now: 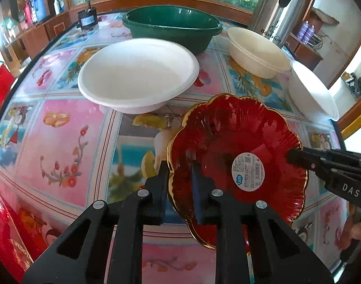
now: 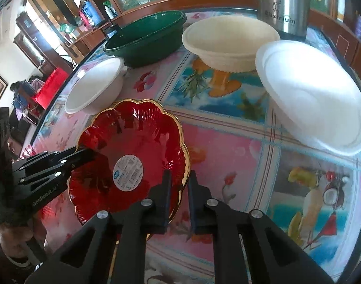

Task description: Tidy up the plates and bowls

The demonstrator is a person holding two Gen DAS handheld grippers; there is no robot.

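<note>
1. My left tongs [image 1: 180, 184] were clamped on the near rim of the red scalloped plate [image 1: 237, 142], which tilted above the table [image 1: 69, 142].
2. My right tongs [image 2: 179, 189] gripped the same plate's opposite gold edge.
3. Beyond stood a white foam bowl [image 1: 137, 71], a green basin [image 1: 173, 23], a cream bowl [image 1: 254, 49] and another white bowl [image 2: 308, 90], beside a steel thermos [image 1: 280, 7].
</note>
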